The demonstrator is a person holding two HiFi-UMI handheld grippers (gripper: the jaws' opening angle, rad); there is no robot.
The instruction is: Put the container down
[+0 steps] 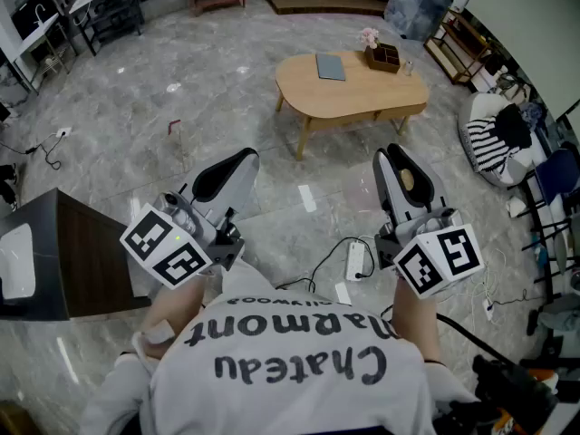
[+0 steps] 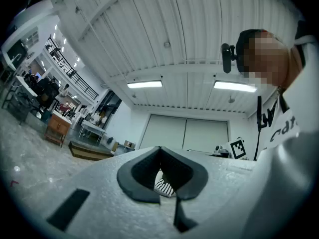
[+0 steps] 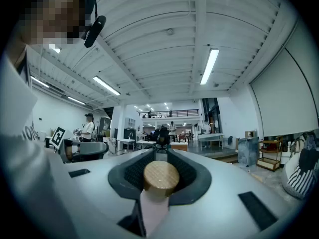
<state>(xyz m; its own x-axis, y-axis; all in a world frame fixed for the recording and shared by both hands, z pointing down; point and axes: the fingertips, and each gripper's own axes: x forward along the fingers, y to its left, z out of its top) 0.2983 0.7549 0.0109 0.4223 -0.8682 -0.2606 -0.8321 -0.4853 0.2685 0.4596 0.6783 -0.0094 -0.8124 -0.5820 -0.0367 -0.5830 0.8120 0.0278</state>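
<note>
The container (image 3: 152, 208) is in the right gripper (image 3: 160, 158), held up off the floor (image 1: 227, 89). The right gripper view shows this best. A round wooden lid (image 3: 160, 177) faces the camera between the two dark pads (image 3: 130, 174), and a pale pink body runs back below it. The pads press on the container from both sides. In the head view only a tan spot of the container (image 1: 407, 182) shows inside the right gripper (image 1: 401, 169). The white jaws hide the body there.

The left gripper (image 2: 159, 153) is clenched on nothing. Its own view shows the jaws meeting at the top, with a hollow left between the pads (image 2: 137, 176) below. A bit of striped cushion (image 2: 163, 187) shows through that hollow. The head view shows the left gripper (image 1: 231, 172) from above as one closed shape. It also places the cushion (image 1: 485, 143) on the floor at far right.

Only the head view shows these:
- the table (image 1: 349, 93) ahead, well apart from both grippers
- a power strip (image 1: 355, 261) on the floor between the two grippers
- a dark cabinet (image 1: 86, 261) at left

Only the right gripper view shows a bystander (image 3: 88, 129) standing far off at left
</note>
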